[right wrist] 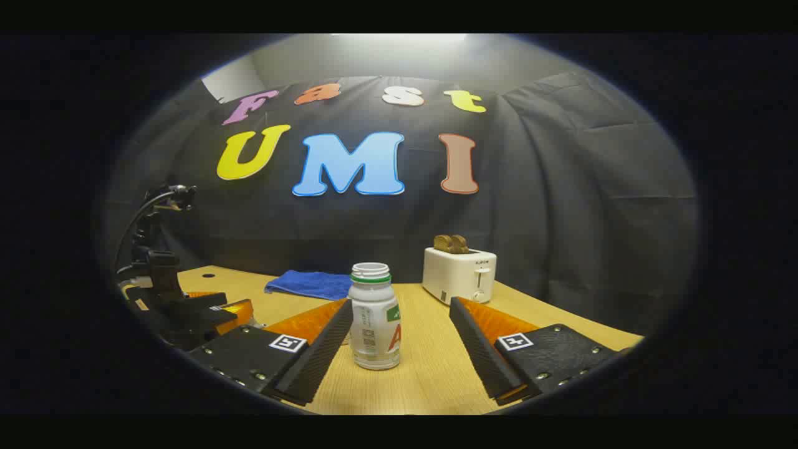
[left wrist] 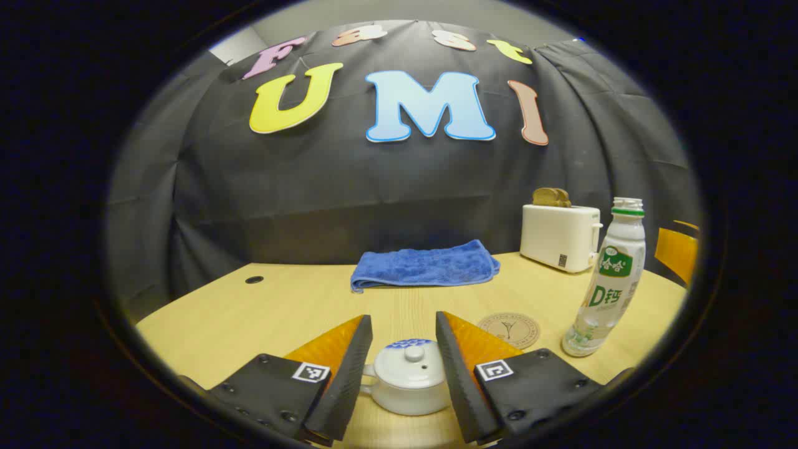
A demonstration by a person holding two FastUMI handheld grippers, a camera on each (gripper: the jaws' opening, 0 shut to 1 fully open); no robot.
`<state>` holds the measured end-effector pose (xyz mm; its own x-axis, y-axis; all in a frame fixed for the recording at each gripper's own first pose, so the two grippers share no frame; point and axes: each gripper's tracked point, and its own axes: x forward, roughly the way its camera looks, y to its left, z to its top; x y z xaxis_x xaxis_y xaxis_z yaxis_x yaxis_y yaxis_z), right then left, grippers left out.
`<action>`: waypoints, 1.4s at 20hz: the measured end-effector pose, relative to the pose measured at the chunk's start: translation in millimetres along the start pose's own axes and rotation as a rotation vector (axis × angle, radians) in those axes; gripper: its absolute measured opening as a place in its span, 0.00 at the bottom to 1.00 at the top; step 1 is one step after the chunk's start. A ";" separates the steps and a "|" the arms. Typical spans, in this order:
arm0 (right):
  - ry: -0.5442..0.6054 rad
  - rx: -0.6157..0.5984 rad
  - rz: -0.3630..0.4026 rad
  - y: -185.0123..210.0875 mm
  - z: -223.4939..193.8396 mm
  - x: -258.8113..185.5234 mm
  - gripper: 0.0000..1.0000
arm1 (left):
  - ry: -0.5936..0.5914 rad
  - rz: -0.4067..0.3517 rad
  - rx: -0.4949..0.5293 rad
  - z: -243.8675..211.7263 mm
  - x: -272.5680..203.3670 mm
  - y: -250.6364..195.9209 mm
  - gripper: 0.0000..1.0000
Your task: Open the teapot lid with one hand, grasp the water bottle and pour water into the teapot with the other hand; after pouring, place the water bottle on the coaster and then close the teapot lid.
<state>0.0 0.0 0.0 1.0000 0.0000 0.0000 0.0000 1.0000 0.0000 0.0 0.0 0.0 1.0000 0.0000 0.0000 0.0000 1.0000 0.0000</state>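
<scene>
Left gripper view looks down on the teapot (left wrist: 408,386), a small white pot with its lid (left wrist: 411,358) seated, a round knob on top and a blue pattern along the lid's far edge; its handle juts toward 9 o'clock. The pot stands on the counter (left wrist: 262,312) between the spread fingers of the left hand-held gripper (left wrist: 402,368), neither finger touching it as far as can be seen. From the pot, the round coaster (left wrist: 510,329) lies at about 2 o'clock, flat and bare, and the water bottle (left wrist: 608,280) stands upright just beyond it toward 3 o'clock, uncapped, with a green neck ring and a green and white label. At 12 o'clock lies a folded blue towel (left wrist: 426,265); at 1 o'clock, near the wall, sits a white toaster (left wrist: 559,236) with brown slices poking out. An orange chair back (left wrist: 676,249) shows at the far right edge. Right gripper view gives the teapot no clear showing, but puts the same water bottle (right wrist: 373,318) close, upright on the counter (right wrist: 430,349) between the wide-spread fingers of the right hand-held gripper (right wrist: 399,340), nearer the left finger and apparently not pressed by either. Here the left hand-held gripper (right wrist: 206,315) appears at 9 o'clock, with its dark mount and cable above it, hiding what lies behind. The towel (right wrist: 308,284) and toaster (right wrist: 458,271) stand farther back.
</scene>
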 end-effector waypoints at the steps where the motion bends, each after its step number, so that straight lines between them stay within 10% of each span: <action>1: 0.006 0.008 -0.001 -2.1 -2.8 0.5 0.96 | 0.002 0.001 0.003 -1.0 -0.5 0.2 0.72; 14: 0.051 0.029 0.000 -9.2 -18.8 3.1 0.96 | 0.008 -0.004 0.002 -4.0 5.9 -9.4 0.15; 28: 0.100 0.032 0.114 10.6 -35.3 11.0 0.96 | -0.098 -0.051 -0.080 63.0 -39.2 4.4 0.14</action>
<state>11.0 10.6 -35.3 0.9885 0.1151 -0.0980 -0.1119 0.9930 0.0378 -39.2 4.4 63.0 0.9939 -0.0473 0.0997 0.0551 0.9955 -0.0769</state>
